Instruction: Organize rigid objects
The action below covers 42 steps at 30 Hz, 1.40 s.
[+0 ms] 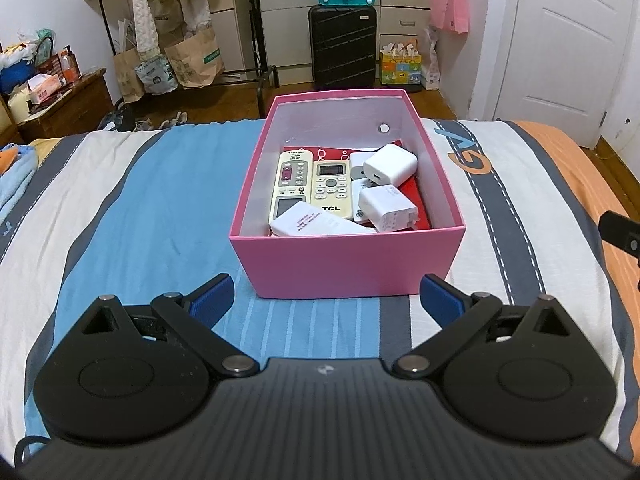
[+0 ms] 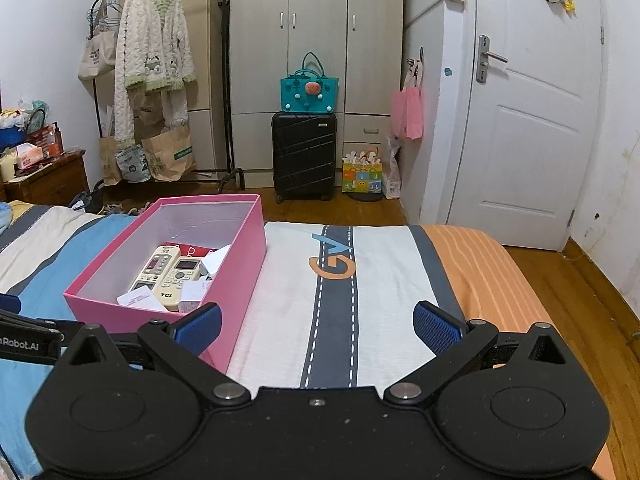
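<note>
A pink box (image 1: 346,264) (image 2: 236,280) stands on the striped bedspread. Inside lie two cream remotes (image 1: 291,184) (image 1: 331,190), white chargers (image 1: 390,170) (image 1: 387,208), a flat white pack (image 1: 320,224) and something red (image 1: 416,196) underneath. In the right wrist view the remotes (image 2: 158,270) (image 2: 180,278) show past the box's wall. My left gripper (image 1: 327,300) hangs open just in front of the box, nothing between its blue pads. My right gripper (image 2: 317,326) is open too, over the bedspread to the right of the box, its left pad (image 2: 200,328) close to the box's corner.
The bed (image 1: 120,220) ends just behind the box; an orange stripe (image 2: 480,280) marks its right side. Beyond stand a black suitcase (image 2: 304,156), a clothes rack (image 2: 156,80), a wardrobe (image 2: 316,40) and a white door (image 2: 532,120). A blue cloth (image 1: 16,176) lies far left.
</note>
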Each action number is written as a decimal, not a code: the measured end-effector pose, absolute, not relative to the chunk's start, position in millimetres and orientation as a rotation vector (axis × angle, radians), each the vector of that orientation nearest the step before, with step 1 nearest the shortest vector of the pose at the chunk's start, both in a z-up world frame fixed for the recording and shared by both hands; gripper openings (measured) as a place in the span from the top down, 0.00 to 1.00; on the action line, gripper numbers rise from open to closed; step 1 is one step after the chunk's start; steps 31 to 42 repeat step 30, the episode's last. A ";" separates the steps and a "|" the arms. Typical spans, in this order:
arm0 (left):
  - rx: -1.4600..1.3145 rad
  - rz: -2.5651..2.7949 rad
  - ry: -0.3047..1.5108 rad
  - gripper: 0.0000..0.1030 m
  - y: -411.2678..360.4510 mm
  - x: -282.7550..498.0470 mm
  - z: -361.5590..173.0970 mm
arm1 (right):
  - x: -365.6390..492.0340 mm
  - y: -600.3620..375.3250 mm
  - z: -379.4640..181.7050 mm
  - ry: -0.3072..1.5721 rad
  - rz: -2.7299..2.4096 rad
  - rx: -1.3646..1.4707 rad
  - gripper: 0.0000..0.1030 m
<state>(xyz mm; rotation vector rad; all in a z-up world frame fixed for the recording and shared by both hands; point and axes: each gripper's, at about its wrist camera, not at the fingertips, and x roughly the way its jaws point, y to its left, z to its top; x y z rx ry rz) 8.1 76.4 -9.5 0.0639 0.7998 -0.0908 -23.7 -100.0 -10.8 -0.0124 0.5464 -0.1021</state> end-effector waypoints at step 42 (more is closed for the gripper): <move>0.089 -0.116 0.802 0.02 75.1 3.6 -6.1 | -21.4 -100.9 -14.9 0.563 -0.122 0.000 0.00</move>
